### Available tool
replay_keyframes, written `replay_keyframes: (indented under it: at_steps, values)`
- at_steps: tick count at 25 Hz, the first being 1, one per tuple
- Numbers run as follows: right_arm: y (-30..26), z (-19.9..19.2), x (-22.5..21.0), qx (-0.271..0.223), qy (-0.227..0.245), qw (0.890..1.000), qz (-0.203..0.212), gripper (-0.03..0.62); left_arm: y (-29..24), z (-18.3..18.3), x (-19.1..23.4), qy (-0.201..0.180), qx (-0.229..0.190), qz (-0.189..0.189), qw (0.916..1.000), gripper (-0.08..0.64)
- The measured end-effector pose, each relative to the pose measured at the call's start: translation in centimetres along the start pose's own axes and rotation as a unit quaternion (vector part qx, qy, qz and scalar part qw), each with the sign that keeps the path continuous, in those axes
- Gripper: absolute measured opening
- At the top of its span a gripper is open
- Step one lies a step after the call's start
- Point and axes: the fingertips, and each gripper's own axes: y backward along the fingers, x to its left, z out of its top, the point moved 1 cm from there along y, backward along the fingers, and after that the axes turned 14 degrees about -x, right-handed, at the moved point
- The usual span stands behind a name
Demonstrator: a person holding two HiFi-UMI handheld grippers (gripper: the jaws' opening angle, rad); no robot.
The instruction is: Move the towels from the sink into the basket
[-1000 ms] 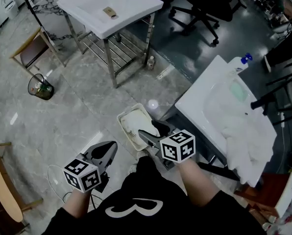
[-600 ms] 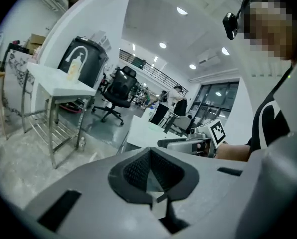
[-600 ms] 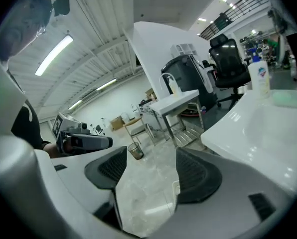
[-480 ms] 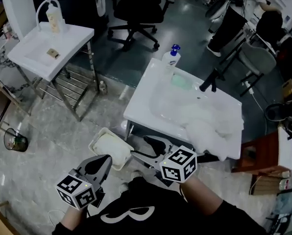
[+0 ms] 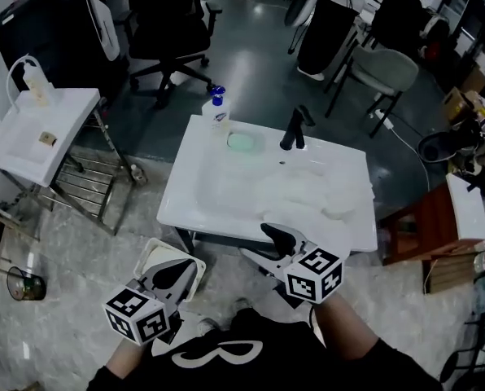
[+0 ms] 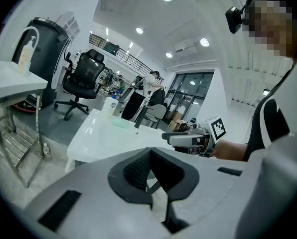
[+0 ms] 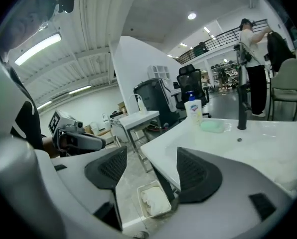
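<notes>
White towels [image 5: 320,195] lie heaped in the right half of the white sink [image 5: 177,204]. On the floor at the sink's near left corner stands the cream basket [image 7: 153,200], which holds a white towel. In the head view, my left gripper [image 5: 180,270] partly covers the basket [image 5: 150,256]. That gripper is shut and holds nothing, with its pads meeting in a seam [image 6: 149,179]. My right gripper [image 5: 257,241] hangs open and empty just before the sink's front edge. The basket shows through the gap between its jaws [image 7: 151,172].
A soap bottle [image 5: 216,111], a green soap [image 5: 242,142] and a black tap [image 5: 295,129] stand along the sink's back. A second sink on a metal frame [image 5: 31,133] is at the left and a small bin [image 5: 23,283] beside it. Chairs [image 5: 385,72] and a brown stool [image 5: 438,226] stand round.
The view has swung from the floor and basket to face the sink. Both grippers have risen and moved toward the sink's front edge, with their jaws unchanged.
</notes>
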Motion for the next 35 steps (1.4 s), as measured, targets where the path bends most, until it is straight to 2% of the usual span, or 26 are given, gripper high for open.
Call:
replay_keyframes:
  at_steps: [5, 10, 16, 20, 24, 28, 32, 35]
  values:
    - [5.0, -0.2, -6.9, 0.005, 0.002, 0.999, -0.048, 0.295, -4.6, 0.4, -2.1, -0.002, 0.007, -0.006, 1.0, 0.005]
    - [8.4, -1.8, -11.8, 0.043, 0.017, 0.997, -0.058, 0.295, -7.9, 0.5, -3.8, -0.004, 0.008, 0.004, 1.0, 0.005]
    - [8.8, -4.7, -15.8, 0.107, 0.071, 0.991, -0.037, 0.295, -9.6, 0.6, -5.5, -0.018, 0.001, 0.031, 0.9993, 0.005]
    - [8.1, -6.3, -16.7, 0.151, 0.096, 0.984, -0.004, 0.33, -10.2, 0.8, -6.4, -0.01, -0.021, 0.041, 0.9989, 0.005]
    - [7.7, -8.1, -17.6, 0.195, 0.089, 0.977, 0.018, 0.364, -10.2, 0.6, -6.5, -0.008, -0.033, 0.057, 0.9978, 0.005]
    - [7.1, -9.7, -18.0, 0.225, 0.083, 0.97, 0.036, 0.364, -10.0, 0.3, -6.0, -0.002, -0.037, 0.075, 0.9965, 0.005]
    - [6.9, -10.4, -18.7, 0.245, 0.068, 0.966, 0.042, 0.364, -9.8, -0.1, -5.4, -0.024, -0.025, 0.102, 0.9942, 0.005]
    - [6.7, -10.5, -18.8, 0.258, 0.062, 0.963, 0.052, 0.343, -9.8, -0.3, -5.1, -0.022, -0.021, 0.112, 0.9932, 0.005]
